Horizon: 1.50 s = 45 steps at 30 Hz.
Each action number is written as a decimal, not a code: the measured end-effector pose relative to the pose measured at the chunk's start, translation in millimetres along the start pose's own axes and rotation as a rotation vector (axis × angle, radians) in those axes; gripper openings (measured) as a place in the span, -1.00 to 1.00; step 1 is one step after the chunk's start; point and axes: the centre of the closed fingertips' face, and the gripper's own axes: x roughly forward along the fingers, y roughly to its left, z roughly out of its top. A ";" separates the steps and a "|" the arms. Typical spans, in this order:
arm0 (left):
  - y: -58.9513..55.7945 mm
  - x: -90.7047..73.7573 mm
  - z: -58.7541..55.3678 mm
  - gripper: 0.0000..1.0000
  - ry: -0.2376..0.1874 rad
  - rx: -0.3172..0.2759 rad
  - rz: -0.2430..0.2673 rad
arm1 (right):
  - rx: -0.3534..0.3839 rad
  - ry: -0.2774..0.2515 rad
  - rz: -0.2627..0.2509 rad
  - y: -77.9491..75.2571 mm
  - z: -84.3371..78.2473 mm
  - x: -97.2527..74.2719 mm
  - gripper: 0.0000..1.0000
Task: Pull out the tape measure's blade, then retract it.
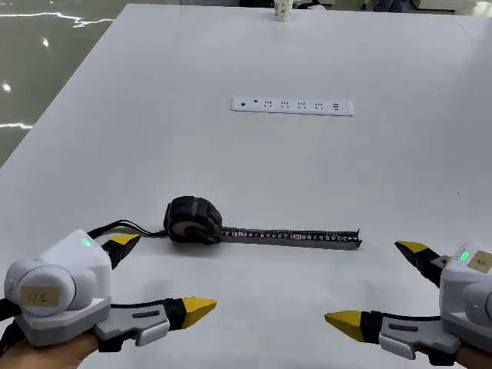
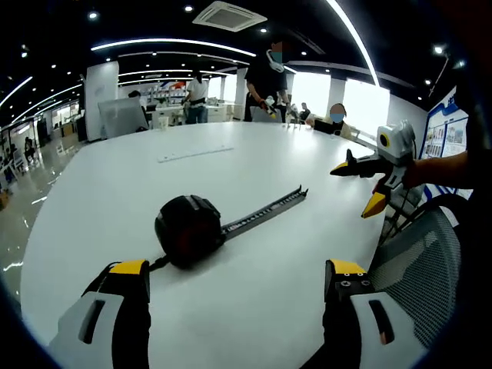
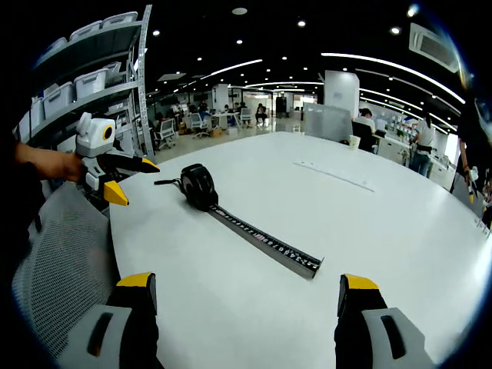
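left tool [image 1: 165, 274]: jaws spread wide, hand-held | right tool [image 1: 375, 283]: jaws spread wide, hand-held

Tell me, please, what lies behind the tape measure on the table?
Beyond the tape measure, a white power strip lies on the table, apart from it; a cup stands at the far edge. The tape measure hides only the table right under it.

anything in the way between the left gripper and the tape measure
Nothing visible does. Bare table lies between the open left gripper and the tape measure; only its black strap trails toward that gripper.
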 end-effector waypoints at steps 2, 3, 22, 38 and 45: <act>0.7 -1.7 0.3 0.85 0.000 -0.010 0.011 | 0.005 -0.006 0.000 3.9 1.2 -0.1 0.98; 0.3 -2.5 0.8 0.85 -0.004 -0.013 0.011 | 0.009 -0.008 0.001 5.2 1.4 -0.2 0.98; -7.6 -9.3 0.5 0.98 -0.003 -0.063 0.081 | 0.077 -0.036 -0.013 16.5 4.4 -7.7 0.98; -9.6 -13.3 1.5 0.98 0.005 -0.060 0.093 | 0.076 -0.035 -0.004 22.4 8.8 -11.6 0.98; -7.5 -15.3 3.1 0.98 -0.001 -0.061 0.106 | 0.075 -0.037 0.000 24.7 9.9 -11.0 0.98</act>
